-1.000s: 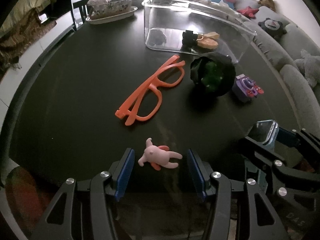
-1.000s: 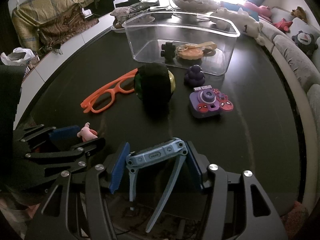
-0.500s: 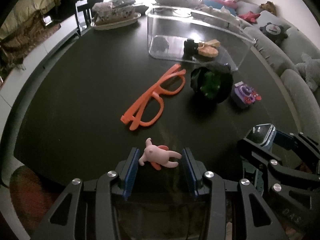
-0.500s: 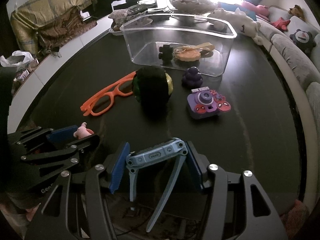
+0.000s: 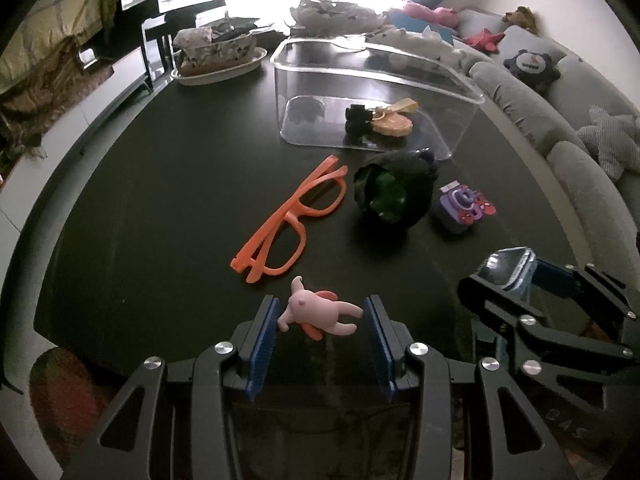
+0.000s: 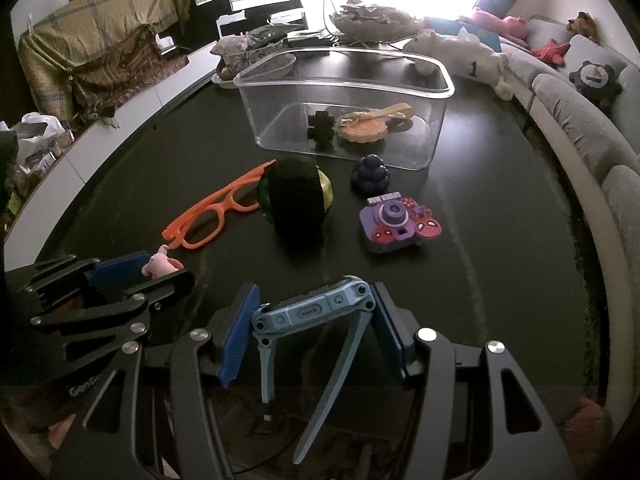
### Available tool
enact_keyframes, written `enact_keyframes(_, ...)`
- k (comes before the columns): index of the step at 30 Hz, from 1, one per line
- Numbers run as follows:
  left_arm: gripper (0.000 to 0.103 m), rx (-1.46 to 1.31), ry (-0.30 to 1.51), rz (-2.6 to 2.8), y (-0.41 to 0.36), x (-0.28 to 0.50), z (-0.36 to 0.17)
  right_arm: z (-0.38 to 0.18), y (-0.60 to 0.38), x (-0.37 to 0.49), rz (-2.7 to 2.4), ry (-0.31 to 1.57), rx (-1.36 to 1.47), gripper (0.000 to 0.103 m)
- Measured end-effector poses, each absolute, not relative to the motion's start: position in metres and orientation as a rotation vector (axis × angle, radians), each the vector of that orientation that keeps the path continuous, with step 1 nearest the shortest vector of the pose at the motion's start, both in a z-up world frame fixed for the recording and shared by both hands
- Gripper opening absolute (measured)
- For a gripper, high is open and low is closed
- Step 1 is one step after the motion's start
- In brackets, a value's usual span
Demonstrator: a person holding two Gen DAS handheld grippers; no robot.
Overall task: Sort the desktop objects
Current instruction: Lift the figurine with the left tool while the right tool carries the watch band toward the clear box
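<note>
Centrally, a clear bin stands on the dark surface, holding a black toy beside an orange keychain, while orange glasses, a dark ball and a purple toy camera lie on the surface before it. Nearer the viewer, the left tool is narrowed onto a pink bunny, its blue pads touching the toy's head and foot, and the right tool grips a blue watch with its straps hanging down. Only the right wrist view shows fully the purple grape toy between ball and bin.
</note>
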State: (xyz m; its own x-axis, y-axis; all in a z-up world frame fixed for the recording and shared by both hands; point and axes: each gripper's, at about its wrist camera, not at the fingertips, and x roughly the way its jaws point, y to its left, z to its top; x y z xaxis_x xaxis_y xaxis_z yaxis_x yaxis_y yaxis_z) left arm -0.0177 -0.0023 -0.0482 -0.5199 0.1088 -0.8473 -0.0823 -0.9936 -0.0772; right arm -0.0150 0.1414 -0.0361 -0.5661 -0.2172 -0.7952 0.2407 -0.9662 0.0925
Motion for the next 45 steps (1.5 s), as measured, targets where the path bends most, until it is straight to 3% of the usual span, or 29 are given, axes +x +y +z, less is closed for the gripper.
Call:
enact_keyframes(12, 0.04, -1.396, -0.103, 2.653, -0.002, -0.015, -0.026, -0.016, 0.143, -0.014, -2.617, 0.046, 1.241, 0.053)
enact_keyframes(45, 0.039, -1.158, 0.021, 2.747, 0.023, -0.051, 0.043, 0.055, 0.162, -0.041, -2.801, 0.049, 1.086, 0.053)
